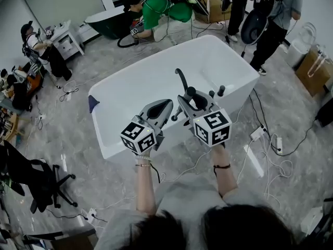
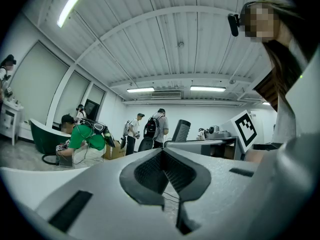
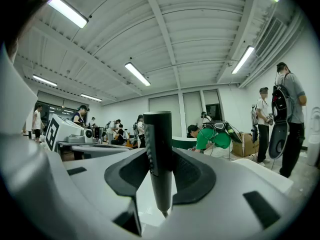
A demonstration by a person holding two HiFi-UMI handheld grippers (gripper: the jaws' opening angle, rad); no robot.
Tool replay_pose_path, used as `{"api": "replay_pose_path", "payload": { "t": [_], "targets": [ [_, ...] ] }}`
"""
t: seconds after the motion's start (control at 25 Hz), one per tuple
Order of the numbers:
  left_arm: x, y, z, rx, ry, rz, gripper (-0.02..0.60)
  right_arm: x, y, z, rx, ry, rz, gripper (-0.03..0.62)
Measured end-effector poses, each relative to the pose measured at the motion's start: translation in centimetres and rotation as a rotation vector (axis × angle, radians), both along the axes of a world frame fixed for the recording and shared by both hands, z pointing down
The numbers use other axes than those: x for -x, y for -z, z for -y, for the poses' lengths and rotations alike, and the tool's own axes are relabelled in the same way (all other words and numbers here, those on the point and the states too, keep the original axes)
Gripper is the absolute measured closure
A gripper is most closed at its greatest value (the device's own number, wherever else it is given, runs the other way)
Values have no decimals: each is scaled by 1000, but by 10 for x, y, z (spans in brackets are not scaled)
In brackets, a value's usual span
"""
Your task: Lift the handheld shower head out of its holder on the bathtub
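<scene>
Head view: a white bathtub (image 1: 140,87) is seen on a grey floor (image 1: 104,191); both grippers are held side by side over its near rim, pointing away from the person; their marker cubes (image 1: 212,126) are turned up towards the camera

Shower head: a black shower head (image 1: 191,92) is found at the near rim of the tub, just beside a black curved spout (image 1: 180,77) and two black knobs (image 1: 221,90); it is stood upright; whether it is seated in its holder cannot be told

Right gripper: the right gripper (image 1: 188,101) is closed on the shower head; in the right gripper view its dark pads (image 3: 192,176) are pressed against both sides of the black handle (image 3: 159,149), which is seen rising above the jaws and tapering to a thin end below them

Left gripper: the left gripper (image 1: 169,104) is kept just beside the right one, on its left, apart from the shower head; in the left gripper view its jaws are brought together at the tips and nothing is gripped between them

Surroundings: a person in a green shirt (image 1: 161,9) is seen crouched beyond the tub, near a dark green tub (image 1: 106,25); a person with a backpack (image 1: 276,9) is stood at the upper right; a black office chair (image 1: 47,186) is placed at the lower left; cables (image 1: 270,145) are spread over the floor to the right
</scene>
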State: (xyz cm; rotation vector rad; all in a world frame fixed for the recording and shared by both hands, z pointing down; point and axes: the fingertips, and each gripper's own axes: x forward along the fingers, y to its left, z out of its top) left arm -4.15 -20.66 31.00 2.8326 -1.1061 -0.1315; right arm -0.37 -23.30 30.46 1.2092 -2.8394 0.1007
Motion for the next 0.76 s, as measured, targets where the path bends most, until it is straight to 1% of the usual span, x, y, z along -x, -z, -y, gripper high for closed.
{"api": "replay_pose_path", "payload": {
  "t": [0.76],
  "targets": [
    [-3,-1,0,-2,31,8,575,-1,-6,4,0,33,-6,461]
  ]
}}
